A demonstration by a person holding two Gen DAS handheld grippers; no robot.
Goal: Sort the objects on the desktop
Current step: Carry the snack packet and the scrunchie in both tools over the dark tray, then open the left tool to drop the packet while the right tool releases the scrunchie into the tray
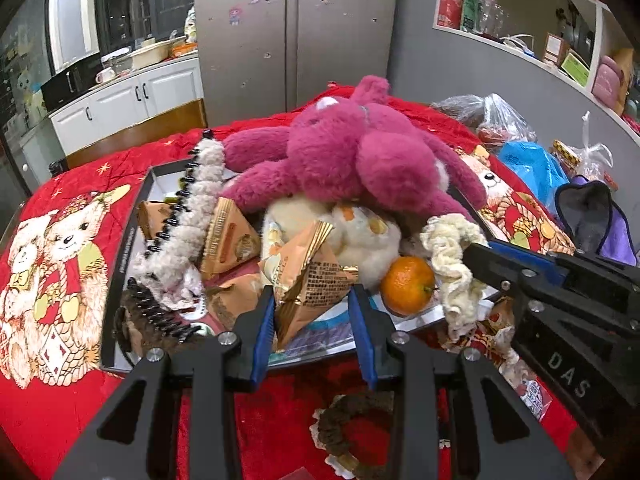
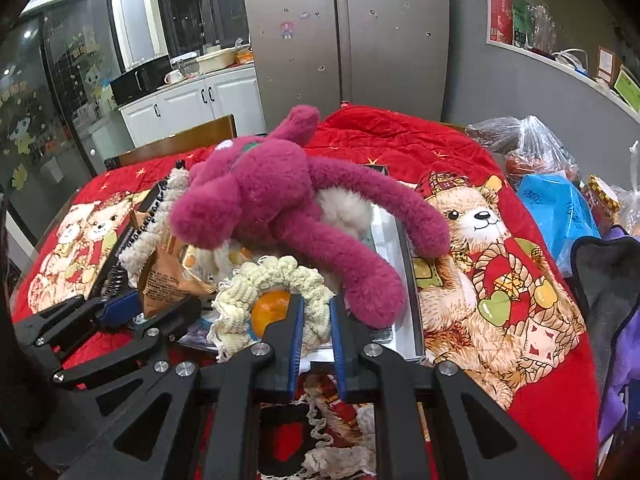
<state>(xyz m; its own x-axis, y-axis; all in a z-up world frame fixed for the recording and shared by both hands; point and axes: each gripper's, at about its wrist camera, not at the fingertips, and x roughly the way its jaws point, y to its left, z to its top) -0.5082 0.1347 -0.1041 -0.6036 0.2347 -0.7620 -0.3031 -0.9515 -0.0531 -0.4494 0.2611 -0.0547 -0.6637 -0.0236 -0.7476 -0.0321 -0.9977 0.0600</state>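
A black-rimmed tray [image 1: 120,264] on the red tablecloth holds a magenta plush bear [image 1: 352,152], a white plush [image 1: 360,236], orange snack packets, hair claws and a tangerine [image 1: 408,285]. My left gripper [image 1: 312,300] is shut on an orange snack packet [image 1: 308,284] at the tray's near edge. My right gripper [image 2: 316,312] is shut on a cream scrunchie [image 2: 276,276] that rings the tangerine [image 2: 270,310]. The right gripper also shows in the left wrist view [image 1: 480,260], gripping the scrunchie [image 1: 452,252]. The magenta bear [image 2: 280,200] lies just behind it.
A brown scrunchie [image 1: 348,428] lies on the cloth under my left gripper. A lace one [image 2: 332,440] lies under my right gripper. Plastic bags [image 2: 528,148], a blue bag [image 2: 560,208] and a purple-grey cloth [image 2: 608,288] crowd the right side. A wooden chair back [image 1: 136,136] stands behind.
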